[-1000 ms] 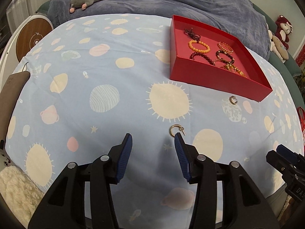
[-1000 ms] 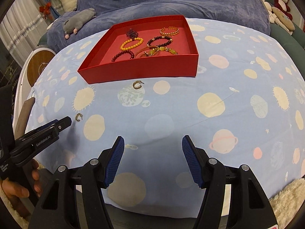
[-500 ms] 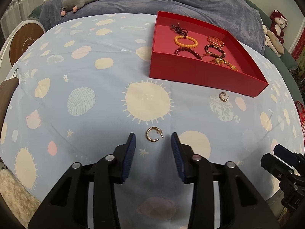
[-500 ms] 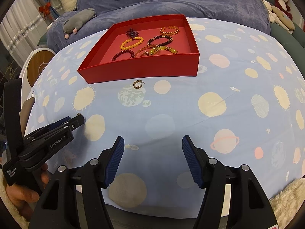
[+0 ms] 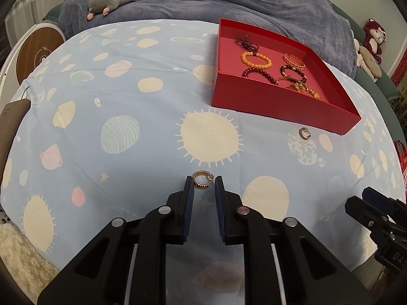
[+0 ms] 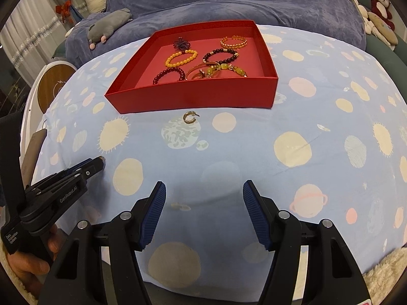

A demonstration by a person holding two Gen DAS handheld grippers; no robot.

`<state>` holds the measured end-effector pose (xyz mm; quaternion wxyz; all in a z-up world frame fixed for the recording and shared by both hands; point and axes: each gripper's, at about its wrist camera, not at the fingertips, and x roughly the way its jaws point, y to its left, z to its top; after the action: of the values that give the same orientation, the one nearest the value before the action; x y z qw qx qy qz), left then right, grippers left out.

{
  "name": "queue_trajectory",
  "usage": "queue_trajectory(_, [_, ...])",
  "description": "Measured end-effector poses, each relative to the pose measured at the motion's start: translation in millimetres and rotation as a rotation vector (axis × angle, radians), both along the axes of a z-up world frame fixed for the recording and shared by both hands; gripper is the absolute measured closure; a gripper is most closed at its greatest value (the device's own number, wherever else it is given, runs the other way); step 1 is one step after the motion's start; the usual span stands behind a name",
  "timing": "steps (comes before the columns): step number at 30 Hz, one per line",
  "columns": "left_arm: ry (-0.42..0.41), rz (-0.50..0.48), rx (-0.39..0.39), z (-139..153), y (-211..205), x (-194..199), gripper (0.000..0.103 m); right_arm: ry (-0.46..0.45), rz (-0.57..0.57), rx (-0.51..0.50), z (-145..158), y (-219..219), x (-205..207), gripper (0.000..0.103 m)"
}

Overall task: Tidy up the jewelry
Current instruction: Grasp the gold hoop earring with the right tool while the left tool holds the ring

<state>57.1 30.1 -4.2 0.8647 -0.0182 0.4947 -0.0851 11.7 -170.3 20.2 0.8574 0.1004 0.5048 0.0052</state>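
Note:
A gold hoop earring [image 5: 201, 180] lies on the planet-print cloth between the tips of my left gripper [image 5: 203, 179]. Its jaws are closing around the earring, and a small gap still shows on each side. In the right wrist view the left gripper [image 6: 99, 164] reaches in from the left and hides that earring. A second hoop earring [image 5: 304, 133] [image 6: 190, 117] lies just in front of the red box [image 5: 279, 106] [image 6: 193, 96], which holds several bracelets. My right gripper [image 6: 204, 190] stands open over bare cloth with nothing between its fingers; its tip [image 5: 366, 198] shows at the right edge.
A grey plush toy [image 5: 112, 0] lies on the blue blanket [image 5: 254, 2] behind the table. More plush toys [image 5: 371, 40] sit at the far right. A round wooden disc [image 5: 38, 50] stands off the left edge. White fluffy fabric [image 5: 23, 261] borders the near corners.
The left gripper's jaws narrowed a great deal and closed in on the hoop earring, which was ahead of the tips and now lies between them. The right gripper has not moved.

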Motion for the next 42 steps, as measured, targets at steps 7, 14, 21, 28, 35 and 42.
queue_trajectory(7, [0.006, 0.011, -0.010, 2.7, 3.9, 4.4, 0.086, -0.015, 0.030, -0.018, -4.6, 8.7, 40.7, 0.042])
queue_trajectory(14, [0.009, 0.010, -0.018, 4.1, 4.8, 12.3, 0.086, 0.001, 0.041, -0.036, -18.2, 11.0, 75.3, 0.050])
queue_trajectory(21, [0.015, 0.015, -0.038, 3.7, 3.2, 17.2, 0.086, 0.012, 0.059, -0.042, -26.3, 15.4, 91.2, 0.060])
queue_trajectory(28, [0.019, 0.012, -0.043, 2.6, 1.4, 18.9, 0.086, -0.005, 0.056, -0.076, -29.3, 19.0, 99.4, 0.067])
queue_trajectory(35, [0.019, 0.009, -0.039, 1.9, 0.4, 17.5, 0.086, -0.016, 0.049, -0.104, -29.8, 15.4, 98.9, 0.083])
queue_trajectory(42, [0.011, 0.001, -0.044, 7.2, -3.1, 16.2, 0.089, -0.013, 0.028, -0.077, -24.1, 7.3, 83.8, 0.083])
